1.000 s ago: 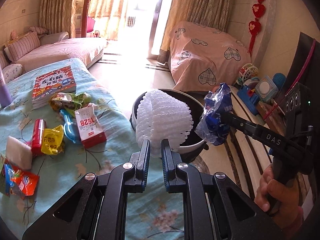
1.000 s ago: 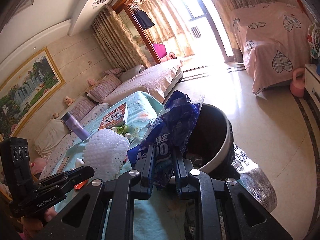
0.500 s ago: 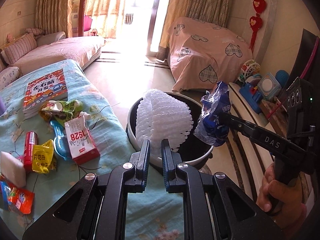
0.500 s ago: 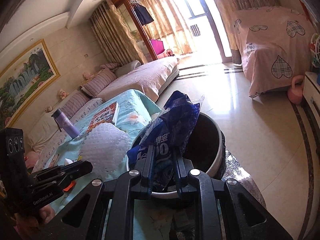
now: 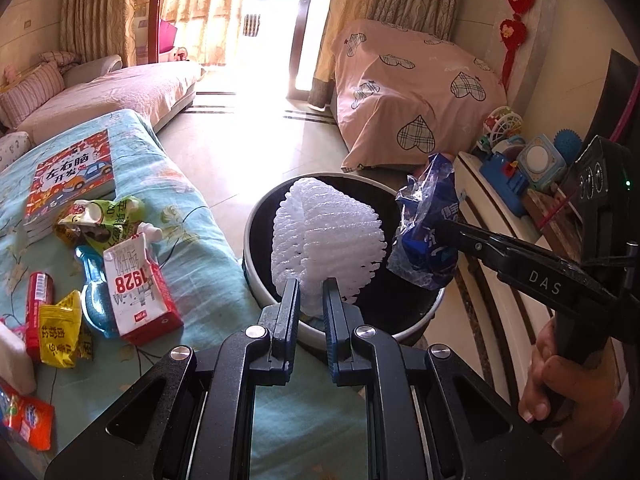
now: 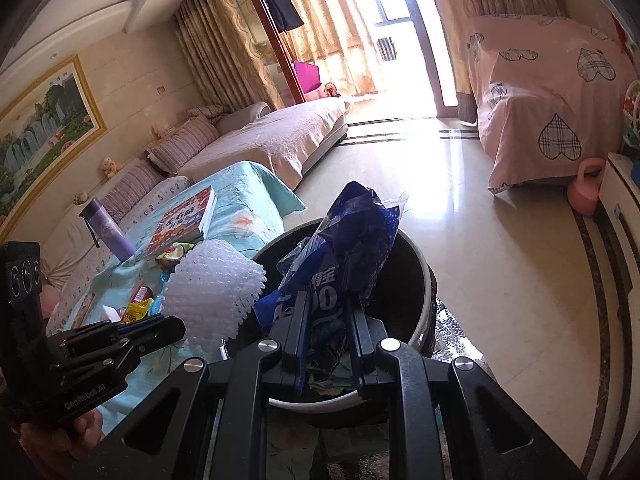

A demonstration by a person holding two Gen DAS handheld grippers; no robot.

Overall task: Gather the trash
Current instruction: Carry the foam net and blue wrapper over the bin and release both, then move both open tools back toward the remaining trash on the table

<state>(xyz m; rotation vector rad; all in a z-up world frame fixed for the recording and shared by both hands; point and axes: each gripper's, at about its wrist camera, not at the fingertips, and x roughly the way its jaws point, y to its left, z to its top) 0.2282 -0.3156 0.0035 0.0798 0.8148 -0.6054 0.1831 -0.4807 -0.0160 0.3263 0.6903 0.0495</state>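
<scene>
Sunlit living room: I had carried my left tongs [image 5: 307,292], clamped on white foam netting [image 5: 326,242], and right tongs [image 6: 326,320], pinching a blue wrapper [image 6: 344,256], over the black bin [image 5: 256,228], ready for dropping, litter remaining on the bench [image 5: 200,248].

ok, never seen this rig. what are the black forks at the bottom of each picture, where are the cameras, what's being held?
No robot here: a person carries a handheld two-finger gripper in each hand, with a fisheye camera on each looking forward along its fingers. The black forks are those fingers.

In the left wrist view, the left gripper is shut on a white foam net. The right gripper reaches in from the right, with the person's hand on its handle. In the right wrist view, the right gripper is shut on a crumpled blue wrapper.

Both pieces hang over a black bin standing on the floor beside a table with a teal cloth. A book, a red-and-white carton and snack wrappers lie on the cloth.
</scene>
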